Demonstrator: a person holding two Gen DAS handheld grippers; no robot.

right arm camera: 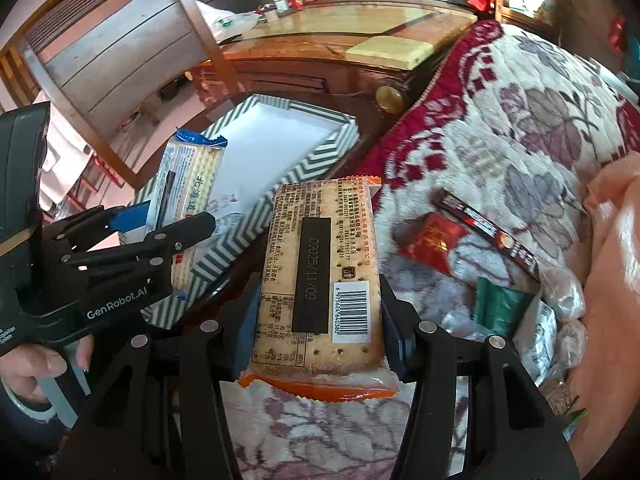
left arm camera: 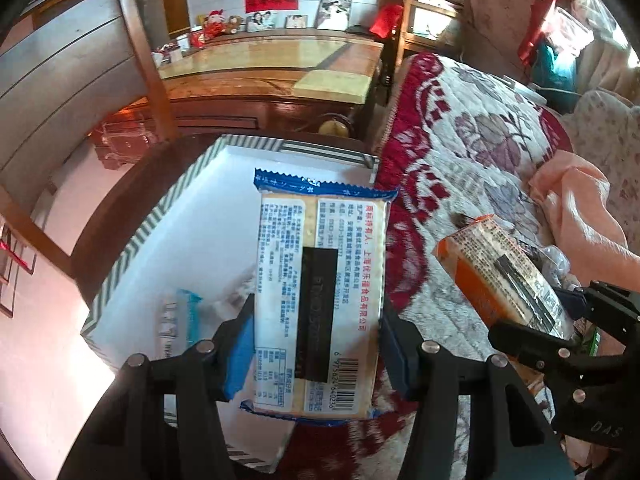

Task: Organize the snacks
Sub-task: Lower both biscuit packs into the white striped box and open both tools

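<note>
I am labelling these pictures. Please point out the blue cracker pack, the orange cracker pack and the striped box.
blue cracker pack point(left arm camera: 320, 300): left wrist view, printed back.
orange cracker pack point(right arm camera: 320, 276): right wrist view, printed back.
striped box point(right arm camera: 320, 148): right wrist view, striped wall.

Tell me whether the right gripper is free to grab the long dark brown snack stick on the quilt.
Probably not yet: the right gripper is shut on the orange cracker packet. The dark brown snack stick itself lies uncovered.

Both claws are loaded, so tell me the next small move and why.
Probably lower the left claw and set its blue cracker pack into the white tray: the pack already hangs over the tray, while the right claw holds the orange pack beside the tray's rim.
</note>
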